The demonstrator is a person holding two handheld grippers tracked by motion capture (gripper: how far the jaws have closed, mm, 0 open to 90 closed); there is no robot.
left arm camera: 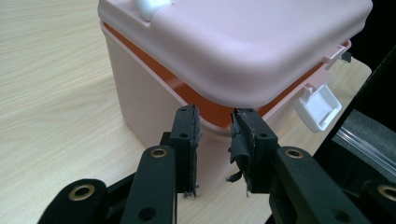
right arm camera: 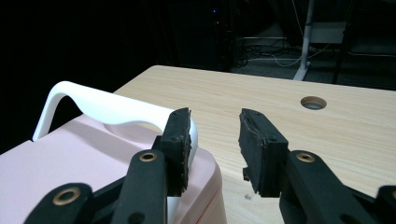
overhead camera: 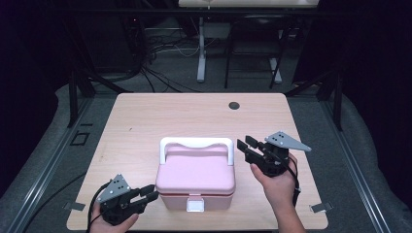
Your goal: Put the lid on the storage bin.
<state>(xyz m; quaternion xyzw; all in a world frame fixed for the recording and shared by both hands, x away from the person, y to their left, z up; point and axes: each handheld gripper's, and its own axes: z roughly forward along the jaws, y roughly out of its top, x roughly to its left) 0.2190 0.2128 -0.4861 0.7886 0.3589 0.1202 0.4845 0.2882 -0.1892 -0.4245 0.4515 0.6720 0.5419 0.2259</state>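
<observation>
With both claws parted and empty, you steady the box (overhead camera: pixel 196 182) with the left gripper (overhead camera: pixel 149 196) while the right gripper (overhead camera: pixel 245 146) closes squarely on the handle (overhead camera: pixel 196 142).

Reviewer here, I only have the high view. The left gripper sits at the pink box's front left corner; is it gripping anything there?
Observer: No. In the left gripper view the left gripper stands open, pointed at the pink box just under its lid's corner.
Operator: Is the lid fully seated?
Observer: An orange band shows between lid and base.
Operator: And the right gripper?
Observer: The right gripper is open, one pad in front of the white handle; nothing is clamped.
</observation>
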